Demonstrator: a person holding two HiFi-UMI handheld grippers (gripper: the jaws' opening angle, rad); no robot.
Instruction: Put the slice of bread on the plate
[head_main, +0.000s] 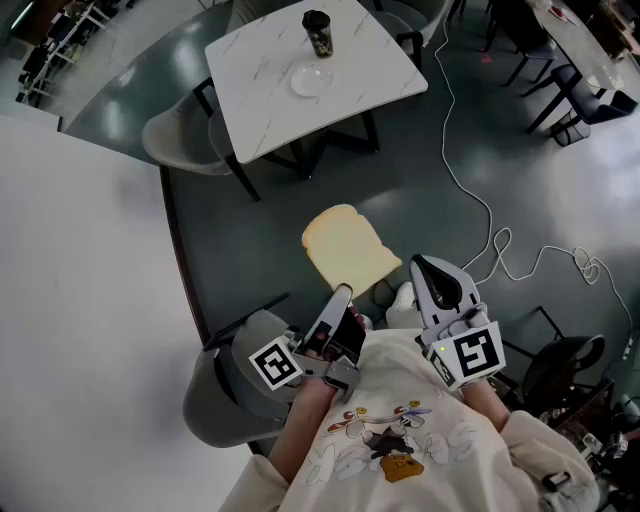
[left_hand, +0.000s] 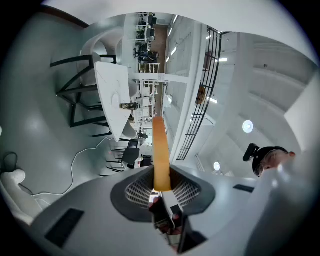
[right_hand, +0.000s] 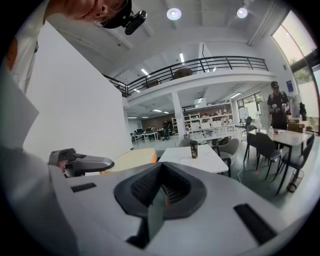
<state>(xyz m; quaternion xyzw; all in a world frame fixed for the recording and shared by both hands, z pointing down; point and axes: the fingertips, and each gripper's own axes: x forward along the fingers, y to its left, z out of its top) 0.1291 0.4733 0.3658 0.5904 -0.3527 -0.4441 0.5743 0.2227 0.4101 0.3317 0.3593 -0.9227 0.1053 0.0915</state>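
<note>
A pale slice of bread (head_main: 349, 251) hangs in the air over the dark floor, near my body. My left gripper (head_main: 343, 291) is shut on its near edge. In the left gripper view the bread (left_hand: 160, 147) shows edge-on, standing up between the pressed pads. My right gripper (head_main: 419, 263) is shut and empty just to the right of the bread. The small white plate (head_main: 312, 80) lies on the white marble table (head_main: 260, 70) farther ahead, beside a dark cup (head_main: 318, 33). In the right gripper view the bread (right_hand: 131, 159) and the left gripper (right_hand: 80, 162) show at the left, with the table (right_hand: 200, 159) beyond.
Grey chairs (head_main: 178, 140) stand at the table's left side and one (head_main: 230, 395) stands beside me. A white cable (head_main: 470, 190) snakes over the floor at the right. A large white surface (head_main: 80, 300) fills the left. Black chairs (head_main: 560, 80) and another table are at the far right.
</note>
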